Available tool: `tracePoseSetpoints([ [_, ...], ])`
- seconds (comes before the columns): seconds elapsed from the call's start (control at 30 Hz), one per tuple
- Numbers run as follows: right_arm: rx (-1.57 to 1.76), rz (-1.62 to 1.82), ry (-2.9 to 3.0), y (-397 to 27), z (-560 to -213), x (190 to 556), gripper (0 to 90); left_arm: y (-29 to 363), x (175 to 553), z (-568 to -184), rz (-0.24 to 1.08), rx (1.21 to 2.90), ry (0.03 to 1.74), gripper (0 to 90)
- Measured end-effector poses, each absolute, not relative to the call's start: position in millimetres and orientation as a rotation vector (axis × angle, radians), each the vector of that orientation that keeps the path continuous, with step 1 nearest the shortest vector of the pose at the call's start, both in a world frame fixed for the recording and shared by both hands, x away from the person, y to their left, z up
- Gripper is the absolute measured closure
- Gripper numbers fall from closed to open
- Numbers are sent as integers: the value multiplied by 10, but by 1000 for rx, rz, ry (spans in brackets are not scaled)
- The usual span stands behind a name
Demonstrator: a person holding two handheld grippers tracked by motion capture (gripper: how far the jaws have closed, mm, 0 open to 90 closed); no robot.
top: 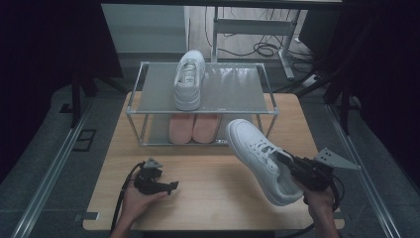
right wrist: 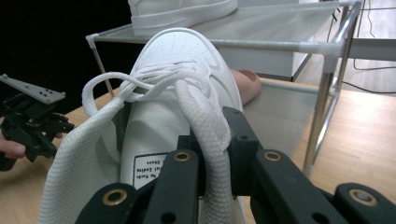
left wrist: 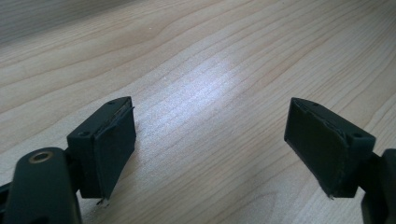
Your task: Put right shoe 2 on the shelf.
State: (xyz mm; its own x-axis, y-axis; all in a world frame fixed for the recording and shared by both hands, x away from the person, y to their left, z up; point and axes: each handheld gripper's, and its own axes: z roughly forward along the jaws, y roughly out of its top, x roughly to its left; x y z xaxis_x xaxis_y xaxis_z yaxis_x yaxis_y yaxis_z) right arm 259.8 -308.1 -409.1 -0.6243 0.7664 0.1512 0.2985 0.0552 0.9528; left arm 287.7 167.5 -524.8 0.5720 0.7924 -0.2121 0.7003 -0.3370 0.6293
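my right claw [right wrist: 210,158] clamps white sneaker [top: 260,158] by collar edge only; heavy toe may pivot, clip rack [top: 267,111]. left claw [left wrist: 210,144] released, idle.

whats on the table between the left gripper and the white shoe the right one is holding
Nothing: in the high view, bare wooden table lies between the left gripper, resting open, and the held white shoe in the right gripper.

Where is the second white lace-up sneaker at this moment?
In the high view the white lace-up sneaker is at the table's right, held off the wooden tabletop by the right hand-held gripper, its toe pointing at the metal two-tier shoe rack.
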Motion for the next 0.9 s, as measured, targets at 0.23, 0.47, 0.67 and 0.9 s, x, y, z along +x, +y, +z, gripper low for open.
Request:
tracePoseSetpoints([
  [0.23,1042,1630,1933,-2970,-4016,2632,831,1673,2879,-5251,170,2112,1185,171],
  [0.47,1022,1663,1913,-2888,-3885,2676,831,1677,2879,-5248,171,2113,1186,171],
  [0.67,1022,1685,1893,-2821,-3788,2746,831,1672,2880,-5251,165,2116,1182,171],
  [0.9,1026,1700,1861,-2755,-3690,2843,831,1677,2883,-5251,166,2118,1180,172],
])
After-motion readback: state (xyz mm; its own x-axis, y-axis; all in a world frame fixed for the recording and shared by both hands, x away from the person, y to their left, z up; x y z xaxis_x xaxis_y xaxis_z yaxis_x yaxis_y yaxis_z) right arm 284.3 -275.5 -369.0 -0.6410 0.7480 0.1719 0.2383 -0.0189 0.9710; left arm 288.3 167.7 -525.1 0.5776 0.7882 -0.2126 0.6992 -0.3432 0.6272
